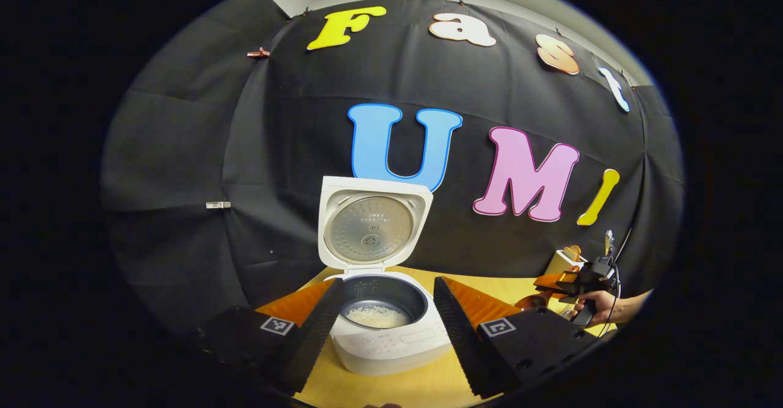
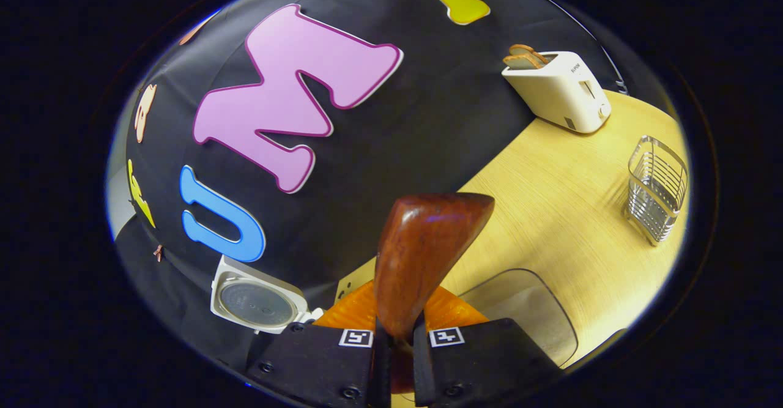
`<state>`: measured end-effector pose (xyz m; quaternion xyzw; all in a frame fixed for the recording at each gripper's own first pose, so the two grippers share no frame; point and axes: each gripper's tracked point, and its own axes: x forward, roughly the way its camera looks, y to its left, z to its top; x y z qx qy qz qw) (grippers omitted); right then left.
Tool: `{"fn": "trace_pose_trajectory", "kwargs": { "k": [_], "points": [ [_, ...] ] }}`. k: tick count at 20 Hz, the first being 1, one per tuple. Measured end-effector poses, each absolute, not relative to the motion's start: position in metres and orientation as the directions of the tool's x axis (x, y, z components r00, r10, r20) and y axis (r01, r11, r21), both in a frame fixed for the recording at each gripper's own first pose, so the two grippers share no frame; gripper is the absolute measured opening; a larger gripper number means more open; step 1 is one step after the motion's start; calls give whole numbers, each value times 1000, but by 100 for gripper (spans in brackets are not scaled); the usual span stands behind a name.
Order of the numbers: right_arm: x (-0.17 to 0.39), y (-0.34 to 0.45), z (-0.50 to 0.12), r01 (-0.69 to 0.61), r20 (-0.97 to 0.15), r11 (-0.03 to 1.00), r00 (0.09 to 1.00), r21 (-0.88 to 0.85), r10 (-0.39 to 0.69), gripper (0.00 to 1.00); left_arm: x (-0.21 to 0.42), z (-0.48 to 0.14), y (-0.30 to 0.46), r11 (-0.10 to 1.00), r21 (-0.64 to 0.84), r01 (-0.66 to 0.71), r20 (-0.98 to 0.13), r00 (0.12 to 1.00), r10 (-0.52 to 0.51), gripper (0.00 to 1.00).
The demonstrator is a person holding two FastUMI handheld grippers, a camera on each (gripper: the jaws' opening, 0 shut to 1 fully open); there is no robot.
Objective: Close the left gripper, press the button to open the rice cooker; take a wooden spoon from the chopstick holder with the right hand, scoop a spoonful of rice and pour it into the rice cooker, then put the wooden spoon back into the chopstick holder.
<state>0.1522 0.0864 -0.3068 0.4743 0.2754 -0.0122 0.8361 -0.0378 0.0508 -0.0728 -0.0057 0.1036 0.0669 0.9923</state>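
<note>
Left gripper view level, close before rice cooker (image 1: 391,310); right gripper view tilted, sharing its lid (image 2: 257,303).

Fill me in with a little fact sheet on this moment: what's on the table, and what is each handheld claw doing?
Cooker: white rice cooker, lid raised upright, white rice in its dark inner pot
Left gripper: open, empty, pointed at the cooker
Right gripper: shut on the dark brown wooden spoon, bowl end pointing forward
Holder: silver wire chopstick holder, upright on the pale wooden table
Also there: white toaster with bread slices, clear plastic container by the right gripper
</note>
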Motion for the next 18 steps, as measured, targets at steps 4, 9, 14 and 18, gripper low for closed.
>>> {"fn": "trace_pose_trajectory", "kwargs": {
  "k": [4,9,14,18],
  "points": [
    [184,122,-249,183,-388,550,877,815,284,18,-42,-75,60,988,-27,-155,-196,970,147,94],
    [217,210,-201,64,-315,548,871,834,378,18,-53,-77,85,978,-54,-201,-188,964,188,94],
    [226,285,-187,-37,-291,582,840,812,459,18,-63,-77,103,970,-65,-236,-185,958,221,94],
    [228,332,-188,-131,-290,639,810,758,510,18,-71,-81,115,963,-74,-260,-191,951,242,94]
  ]
}}
